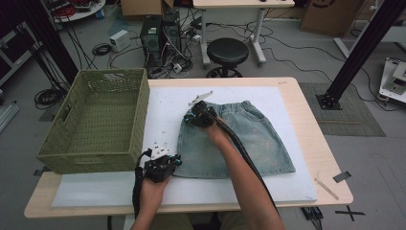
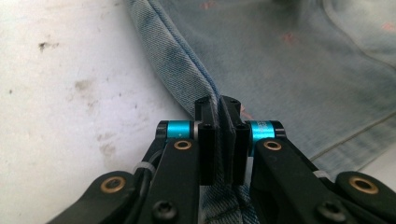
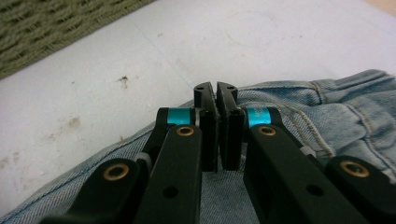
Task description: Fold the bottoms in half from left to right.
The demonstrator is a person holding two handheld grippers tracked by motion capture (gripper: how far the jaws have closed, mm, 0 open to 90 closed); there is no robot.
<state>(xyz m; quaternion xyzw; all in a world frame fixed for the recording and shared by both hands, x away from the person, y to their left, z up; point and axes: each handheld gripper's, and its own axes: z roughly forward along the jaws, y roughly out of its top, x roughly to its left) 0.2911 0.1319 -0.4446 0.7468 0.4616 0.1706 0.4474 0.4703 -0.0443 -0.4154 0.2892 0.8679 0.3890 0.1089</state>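
A light blue denim skirt (image 1: 249, 139) lies flat on a white board (image 1: 165, 103), waistband at the far side. My left gripper (image 1: 173, 160) sits at the skirt's near left hem corner. In the left gripper view its jaws (image 2: 219, 105) are shut on a raised fold of the skirt's side edge (image 2: 187, 70). My right gripper (image 1: 187, 115) is at the far left corner of the waistband. In the right gripper view it (image 3: 215, 91) is shut, its tips pinching the edge of the skirt (image 3: 327, 116) where the denim meets the board.
A green woven basket (image 1: 95, 120) stands empty at the table's left, close beside the board; its wall (image 3: 56, 28) is in the right gripper view too. Beyond the table are a black stool (image 1: 227, 50) and floor cables. Bare wood (image 1: 313, 124) runs along the right edge.
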